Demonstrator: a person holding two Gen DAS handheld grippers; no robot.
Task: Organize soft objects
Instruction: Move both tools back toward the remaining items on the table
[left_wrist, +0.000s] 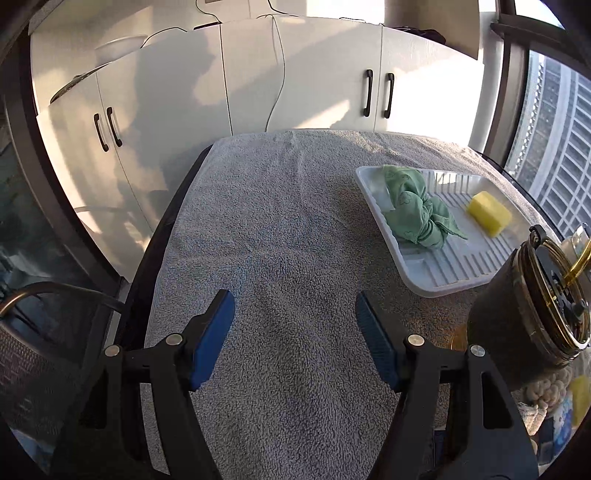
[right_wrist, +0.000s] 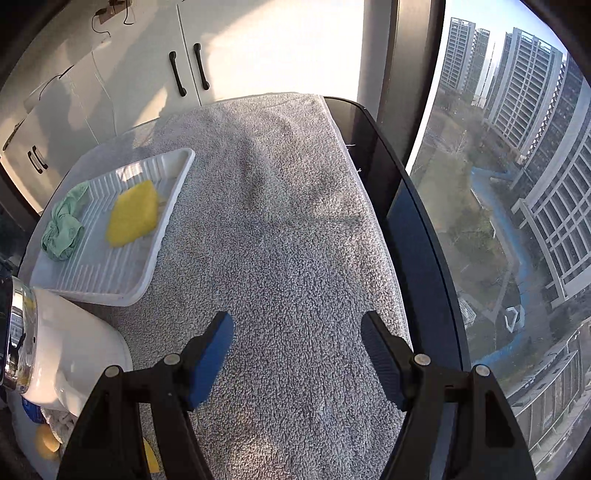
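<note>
Green cloth (left_wrist: 417, 206) and yellow sponge (left_wrist: 489, 213) already lying in white tray (left_wrist: 439, 273) on towel-covered table (left_wrist: 280, 258). Left hand-held gripper (left_wrist: 295, 339) and right hand-held gripper (right_wrist: 297, 354) both gaping, empty. Apparently little left unsorted.

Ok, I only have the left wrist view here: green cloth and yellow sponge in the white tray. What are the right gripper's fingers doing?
Observer: The right gripper is open, nothing between its fingers, above bare grey towel.
Operator: Does the towel reach the table's edge on that side?
Observer: No. A dark strip of table lies uncovered between the towel's edge and the window.
</note>
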